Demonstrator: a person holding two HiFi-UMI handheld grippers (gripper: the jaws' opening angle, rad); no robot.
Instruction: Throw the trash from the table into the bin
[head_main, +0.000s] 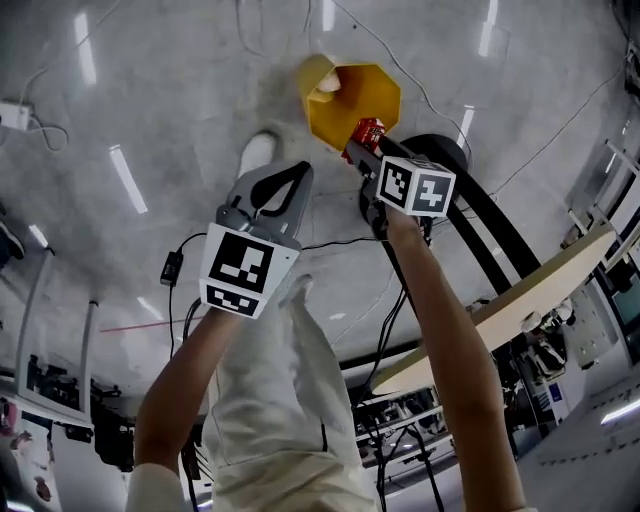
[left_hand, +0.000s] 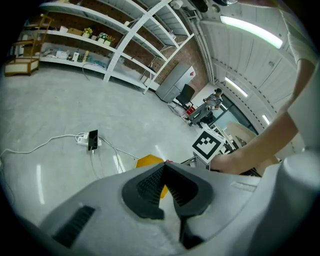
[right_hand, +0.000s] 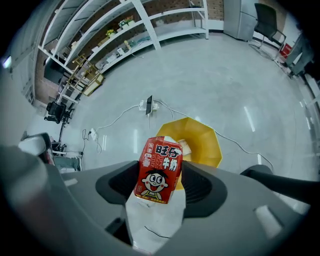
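Gripping a red cardboard drink carton (right_hand: 159, 172) printed with a cartoon face: right gripper (right_hand: 162, 186), both pads pressed on the carton's sides, carton upright between them at frame centre of the right gripper view. Head view puts this right gripper (head_main: 362, 147) just above centre, pointing steeply down, the carton (head_main: 368, 130) overlapping the lower rim of a yellow plastic bin (head_main: 372, 92).

Bin: many-sided, open-topped, standing on the grey concrete floor (head_main: 180, 90). In the right gripper view it (right_hand: 206, 142) sits directly behind the carton. A pale crumpled scrap (right_hand: 183, 146) lies inside.

Left gripper (left_hand: 163, 167): jaw tips together, nothing between them. In the head view it (head_main: 298, 172) is left of centre, beside the right one. A slice of the bin (left_hand: 148, 162) shows just past its tips.

Elsewhere: white power strip with cable (left_hand: 86, 140) on the floor, left of centre in the left gripper view; white shoe (head_main: 258, 152) at the bin's lower left; pale wooden tabletop (head_main: 540, 290) at the right edge of the head view.
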